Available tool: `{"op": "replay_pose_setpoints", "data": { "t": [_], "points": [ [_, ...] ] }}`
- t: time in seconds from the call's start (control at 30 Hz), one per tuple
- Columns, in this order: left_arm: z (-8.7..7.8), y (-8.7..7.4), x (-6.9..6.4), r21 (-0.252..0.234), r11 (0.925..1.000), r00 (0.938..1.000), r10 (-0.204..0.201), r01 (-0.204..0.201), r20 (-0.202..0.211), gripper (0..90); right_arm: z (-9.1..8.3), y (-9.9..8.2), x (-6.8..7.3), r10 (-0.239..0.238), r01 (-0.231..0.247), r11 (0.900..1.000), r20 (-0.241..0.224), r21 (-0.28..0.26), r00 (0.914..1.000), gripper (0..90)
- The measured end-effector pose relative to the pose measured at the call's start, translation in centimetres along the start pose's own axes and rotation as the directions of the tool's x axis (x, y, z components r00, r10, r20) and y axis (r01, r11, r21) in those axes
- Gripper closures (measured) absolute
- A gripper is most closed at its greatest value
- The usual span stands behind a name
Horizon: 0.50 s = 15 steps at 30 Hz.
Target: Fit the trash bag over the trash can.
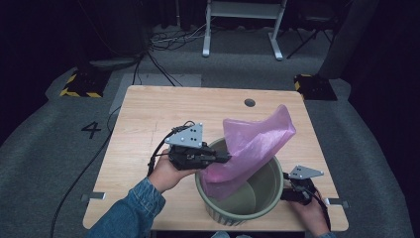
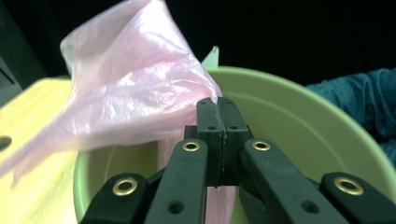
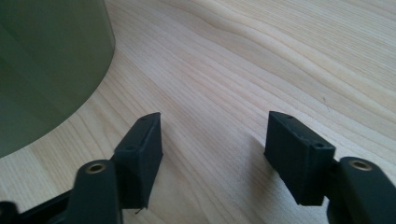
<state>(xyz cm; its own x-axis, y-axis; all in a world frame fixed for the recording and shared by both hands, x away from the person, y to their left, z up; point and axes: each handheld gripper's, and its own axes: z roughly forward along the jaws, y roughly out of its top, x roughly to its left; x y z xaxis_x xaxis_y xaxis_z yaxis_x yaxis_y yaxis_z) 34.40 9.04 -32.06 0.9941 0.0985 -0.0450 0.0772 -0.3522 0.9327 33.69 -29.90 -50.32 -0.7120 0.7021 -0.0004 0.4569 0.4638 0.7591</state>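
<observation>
Pink bag hangs half in the bin, its top flaring up past the far rim. Your left gripper sits at the bin's near-left rim, jaws pressed tight together on the bag's edge. Your right gripper rests low just beside the bin's right wall, over bare table, jaws spread apart with nothing between them, touching neither bin nor bag.

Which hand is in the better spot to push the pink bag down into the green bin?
Left. Its tongs are shut on the pink plastic bag right over the green bin. The right tongs are open above bare table outside the bin, holding nothing.
</observation>
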Motion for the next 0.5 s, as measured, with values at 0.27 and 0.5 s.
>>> {"op": "replay_pose_setpoints", "data": {
  "t": [0.27,0.5],
  "points": [
    [0.0,-0.7,-0.6,0.075,0.9972,0.9999,-0.007,0.006,0.012,89.5,-0.9,0.2,-0.5,0.032,-0.033,0.9992,-0.017,-0.023,0.9993,43.9],
    [-0.3,-0.9,-1.5,0.120,0.9928,1.0000,-0.006,0.006,0.000,89.5,-4.5,2.0,-1.8,0.064,-0.069,0.9889,-0.047,-0.132,0.9969,42.8]
  ]
}}
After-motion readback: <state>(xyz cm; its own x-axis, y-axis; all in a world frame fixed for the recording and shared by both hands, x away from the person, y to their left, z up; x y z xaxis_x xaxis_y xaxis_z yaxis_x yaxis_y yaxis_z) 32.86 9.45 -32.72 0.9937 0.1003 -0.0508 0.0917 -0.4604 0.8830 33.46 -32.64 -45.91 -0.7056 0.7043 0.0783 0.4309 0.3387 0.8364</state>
